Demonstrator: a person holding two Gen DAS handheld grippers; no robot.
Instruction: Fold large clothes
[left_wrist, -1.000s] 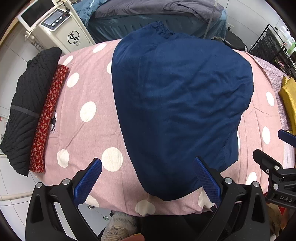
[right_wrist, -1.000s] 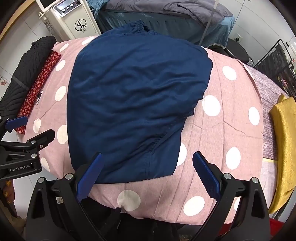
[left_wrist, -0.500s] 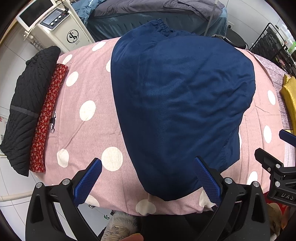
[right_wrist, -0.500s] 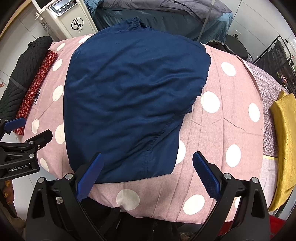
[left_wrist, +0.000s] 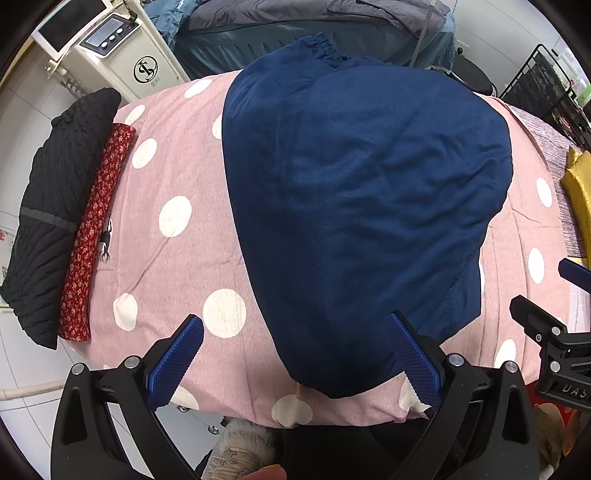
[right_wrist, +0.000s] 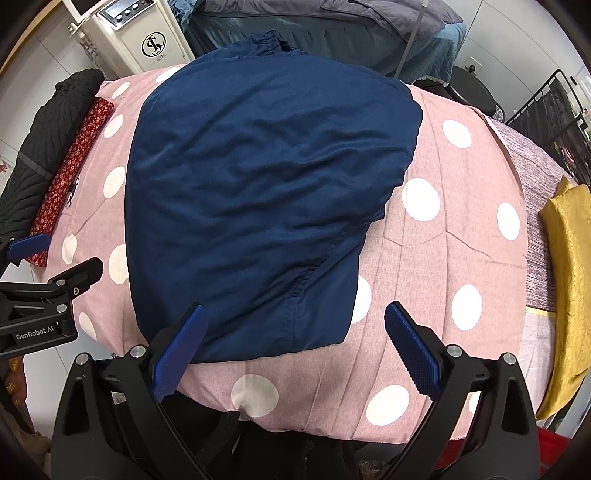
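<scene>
A large navy blue garment (left_wrist: 362, 206) lies spread on the pink polka-dot table cover (left_wrist: 173, 258), its gathered waistband at the far edge; it also shows in the right wrist view (right_wrist: 258, 192). My left gripper (left_wrist: 295, 354) is open and empty, hovering above the garment's near-left edge. My right gripper (right_wrist: 293, 339) is open and empty, above the garment's near-right hem. Each gripper shows at the side of the other's view: the right one (left_wrist: 554, 332) and the left one (right_wrist: 48, 291).
Folded black (left_wrist: 55, 206) and red patterned (left_wrist: 96, 236) clothes lie along the table's left edge. A yellow cloth (right_wrist: 569, 266) lies at the right. A white machine (left_wrist: 122, 51) and a bed with grey covers (left_wrist: 314, 22) stand behind. A black rack (right_wrist: 554, 110) is far right.
Both grippers have stayed open and nearly still over the near edge. The garment has not moved; the view shifts only slightly.
</scene>
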